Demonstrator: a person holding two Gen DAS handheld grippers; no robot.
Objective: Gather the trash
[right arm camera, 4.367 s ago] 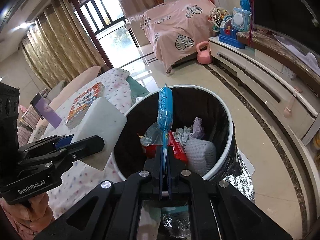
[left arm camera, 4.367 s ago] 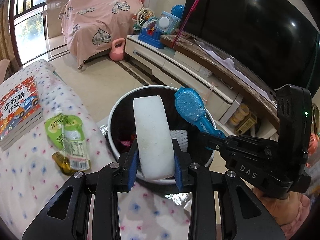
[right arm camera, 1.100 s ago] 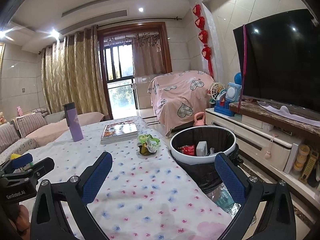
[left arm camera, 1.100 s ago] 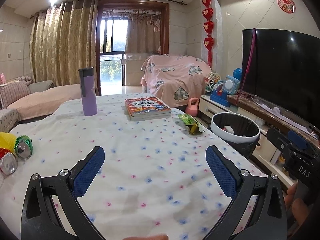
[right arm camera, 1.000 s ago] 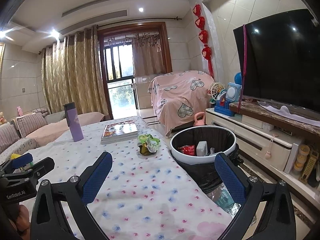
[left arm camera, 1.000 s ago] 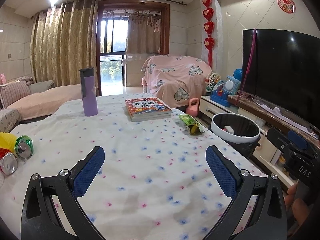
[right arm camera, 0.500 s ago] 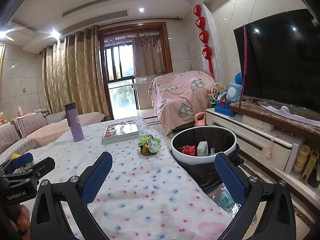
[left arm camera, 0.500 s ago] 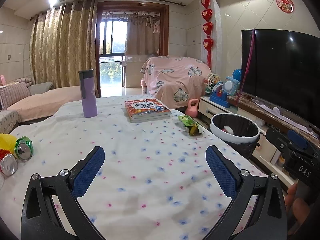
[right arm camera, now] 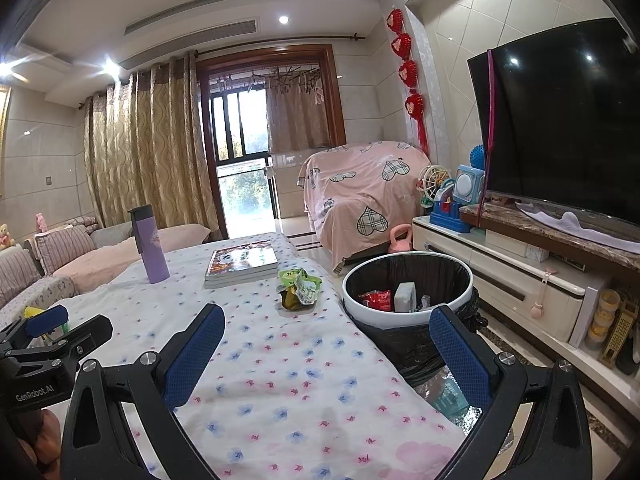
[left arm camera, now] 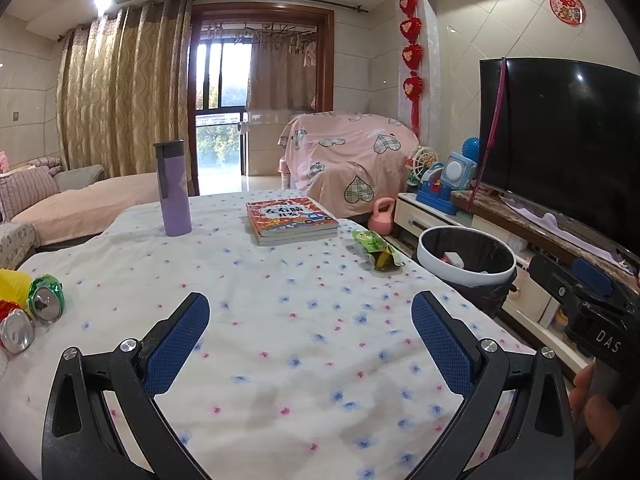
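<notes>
— Blue pads wide apart on both my claws: left gripper point(left arm camera: 310, 330) and right gripper point(right arm camera: 326, 350) hang over the flowered tablecloth point(left arm camera: 280, 320), gripping nothing.

— Where's the trash?

— I see a green snack wrapper point(right arm camera: 299, 285) at the table's edge beside the books point(right arm camera: 242, 266), near the trash bin point(right arm camera: 408, 294). Two cans point(left arm camera: 34, 314) lie at my far left. Bin already has scraps inside.

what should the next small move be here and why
Probably reach the right claw forward to the green snack wrapper. Both claws are open and empty, the wrapper lies on the tablecloth near the edge beside the trash bin, and it looks like the nearest loose trash.
</notes>
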